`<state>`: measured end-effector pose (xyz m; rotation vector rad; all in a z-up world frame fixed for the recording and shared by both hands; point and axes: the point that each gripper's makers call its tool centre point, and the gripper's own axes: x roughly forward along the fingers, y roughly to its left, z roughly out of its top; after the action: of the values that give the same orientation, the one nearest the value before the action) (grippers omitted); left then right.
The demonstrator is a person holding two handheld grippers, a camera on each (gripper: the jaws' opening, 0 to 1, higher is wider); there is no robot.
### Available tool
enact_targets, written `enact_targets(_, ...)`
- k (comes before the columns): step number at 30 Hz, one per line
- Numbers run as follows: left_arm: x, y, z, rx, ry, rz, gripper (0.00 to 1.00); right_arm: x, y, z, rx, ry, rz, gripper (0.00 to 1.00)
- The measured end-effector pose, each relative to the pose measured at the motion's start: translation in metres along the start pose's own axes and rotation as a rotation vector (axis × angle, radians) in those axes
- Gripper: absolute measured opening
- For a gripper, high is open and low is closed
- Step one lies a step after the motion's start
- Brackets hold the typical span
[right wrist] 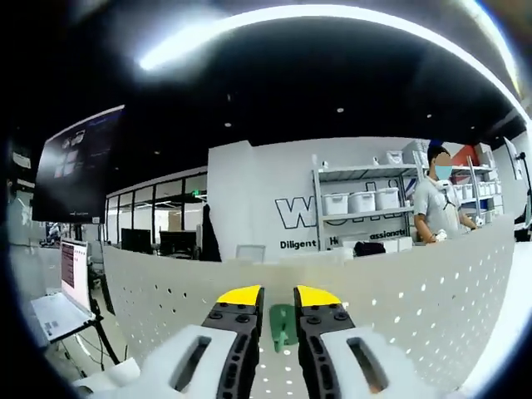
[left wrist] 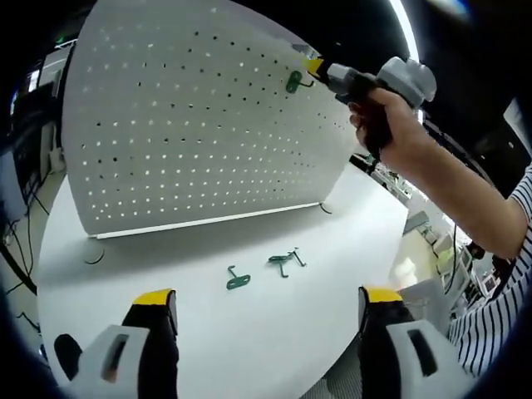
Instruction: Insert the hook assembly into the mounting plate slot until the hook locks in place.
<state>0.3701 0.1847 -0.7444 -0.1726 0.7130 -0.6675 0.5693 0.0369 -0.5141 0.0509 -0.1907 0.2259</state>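
The task looks to be in its middle: the right gripper is up at the far right top corner of the white pegboard, which stands upright at the far side of the table, and it holds a green hook against the perforated face. Whether the hook has seated and locked I cannot tell from here; it seems to touch the board, so the push home is judged as the step in hand. In the right gripper view the same hook sits between the yellow-tipped jaws, which are drawn close and clamp it, its body just ahead of the tips and pressed toward the holes near the board's top edge. Three more green hooks lie loose on the table in front of the board, near its middle, so there may be more to fit. The left gripper hangs low and near, its jaws standing wide apart with nothing between them, well apart from the loose hooks.
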Motion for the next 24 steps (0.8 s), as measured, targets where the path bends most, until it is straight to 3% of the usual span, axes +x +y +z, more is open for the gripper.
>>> enact_targets(5, -0.004, -0.004, -0.003, -0.003, -0.006, 0.0, 0.92, -0.011, -0.002, 0.02, -0.022, -0.009, 0.025, 0.12)
enact_targets(12, -0.009, -0.006, -0.01, -0.012, -0.01, 0.005, 0.91, -0.038, -0.011, 0.02, -0.071, 0.037, 0.074, 0.14)
enact_targets(16, -0.012, -0.006, -0.015, -0.018, -0.008, 0.009, 0.92, -0.062, -0.024, 0.008, -0.078, 0.085, 0.075, 0.15)
enact_targets(18, -0.013, -0.004, -0.018, -0.02, -0.003, 0.012, 0.92, -0.075, -0.032, 0.008, -0.074, 0.059, 0.053, 0.15)
enact_targets(24, -0.016, -0.003, -0.024, -0.031, 0.001, 0.016, 0.92, -0.105, -0.044, -0.026, -0.112, 0.177, 0.061, 0.16)
